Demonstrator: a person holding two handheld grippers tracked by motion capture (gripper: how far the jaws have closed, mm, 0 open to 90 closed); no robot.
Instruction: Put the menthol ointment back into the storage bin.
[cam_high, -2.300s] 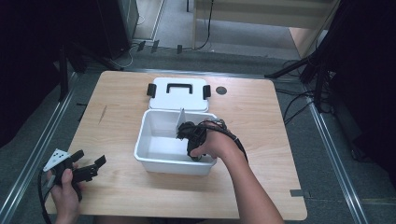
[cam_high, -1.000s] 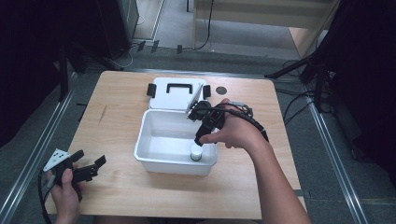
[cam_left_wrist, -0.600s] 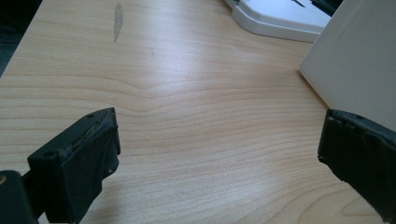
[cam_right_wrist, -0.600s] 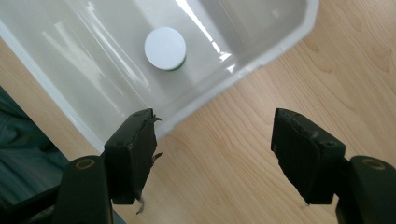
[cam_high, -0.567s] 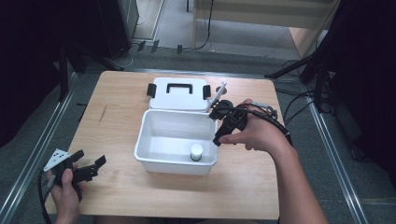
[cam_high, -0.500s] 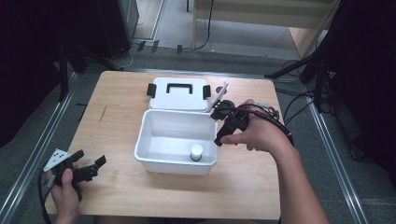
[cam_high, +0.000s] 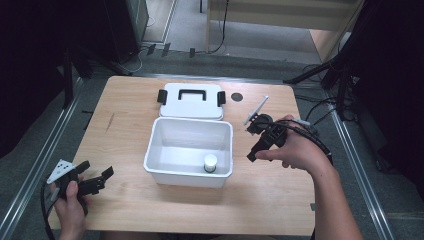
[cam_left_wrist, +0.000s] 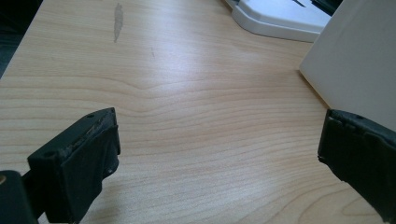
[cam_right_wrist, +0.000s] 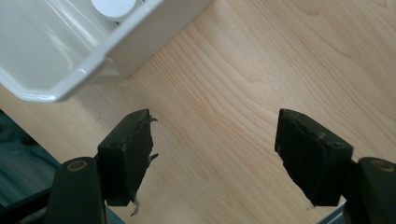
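white plastic bin (cam_high: 165, 150) now holds the small capped bottle (cam_high: 210, 163) near its front wall. the right tool (cam_high: 264, 136) has withdrawn beside it, jaws wide and empty, so placement looks finished. the left tool (cam_high: 85, 182) rests wide open near the table (cam_high: 125, 120) corner.

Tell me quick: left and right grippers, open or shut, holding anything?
Left gripper: open, empty, low over the table at its near left.
Right gripper: open, empty, right of the white bin.

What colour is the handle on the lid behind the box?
Black, on a white lid; the handle shows best in the high view.
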